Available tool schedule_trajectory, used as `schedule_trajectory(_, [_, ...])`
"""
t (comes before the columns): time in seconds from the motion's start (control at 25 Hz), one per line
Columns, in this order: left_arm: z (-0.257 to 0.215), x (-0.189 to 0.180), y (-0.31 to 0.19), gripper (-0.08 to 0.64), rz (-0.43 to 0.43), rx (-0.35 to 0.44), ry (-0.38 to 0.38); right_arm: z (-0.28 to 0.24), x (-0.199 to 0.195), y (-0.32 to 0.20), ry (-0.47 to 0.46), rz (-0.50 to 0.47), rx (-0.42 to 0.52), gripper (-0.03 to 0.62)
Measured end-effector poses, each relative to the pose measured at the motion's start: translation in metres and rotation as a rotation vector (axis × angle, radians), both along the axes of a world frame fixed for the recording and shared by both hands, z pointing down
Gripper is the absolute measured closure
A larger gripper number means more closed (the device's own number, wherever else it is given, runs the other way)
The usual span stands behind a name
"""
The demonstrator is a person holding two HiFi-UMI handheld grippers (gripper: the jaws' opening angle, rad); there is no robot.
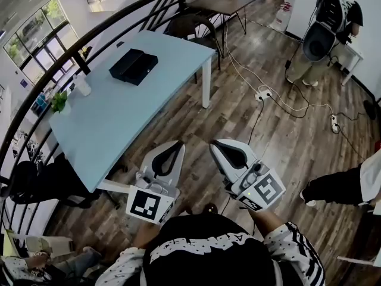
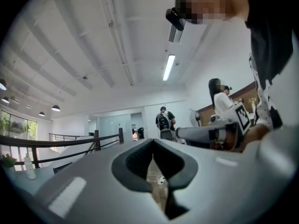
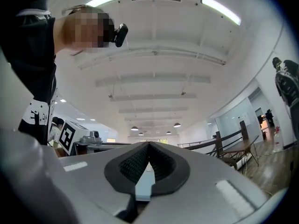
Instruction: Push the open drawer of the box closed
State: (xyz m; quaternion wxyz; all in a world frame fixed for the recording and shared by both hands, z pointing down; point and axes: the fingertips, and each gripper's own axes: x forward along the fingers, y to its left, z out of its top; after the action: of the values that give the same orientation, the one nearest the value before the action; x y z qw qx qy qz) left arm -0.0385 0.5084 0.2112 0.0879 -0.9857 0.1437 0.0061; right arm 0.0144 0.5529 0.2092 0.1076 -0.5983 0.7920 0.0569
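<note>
Off desk [image 1: 119, 118] edge: my left gripper [image 1: 179, 143], right gripper [image 1: 215, 144] clenched, empty
desk: pale-blue, smooth
floor [image 1: 286, 142]: wood planks
box [image 1: 133, 66]: black, flat

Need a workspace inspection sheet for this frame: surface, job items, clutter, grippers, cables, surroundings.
Surface: light blue table, standing on a wooden floor.
Job's things: black box towards the table's far end; its drawer state is too small to tell.
Clutter: bottle and small plant at the table's left edge.
Grippers: left gripper and right gripper held short of the table, jaws together, nothing between them.
Cables: white cables cross the floor to a power strip; a second strip lies further right.
Surroundings: dark railing, brown table, person with backpack at far right.
</note>
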Motion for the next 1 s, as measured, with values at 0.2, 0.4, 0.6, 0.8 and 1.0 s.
schedule_trajectory(0.2, [-0.001, 0.037, 0.02, 0.56, 0.065, -0.01, 0.001, 0.003, 0.033, 0.024, -0.002, 0.057, -0.017, 0.592])
schedule_trajectory(0.4, [0.003, 0.065, 0.042, 0.56, 0.094, -0.034, -0.016, 0.005, 0.052, 0.045, 0.001, 0.062, -0.015, 0.592])
schedule_trajectory(0.6, [0.011, 0.063, 0.042, 0.56, 0.025, -0.054, -0.035, 0.017, 0.055, 0.045, -0.013, 0.006, -0.011, 0.592])
schedule_trajectory(0.8, [0.017, 0.031, 0.029, 0.56, -0.099, -0.041, -0.047, 0.028, 0.034, 0.028, -0.028, -0.101, -0.008, 0.592])
schedule_trajectory(1.0, [0.016, -0.009, 0.008, 0.56, -0.224, -0.047, -0.039, 0.028, 0.002, 0.002, -0.031, -0.221, -0.011, 0.592])
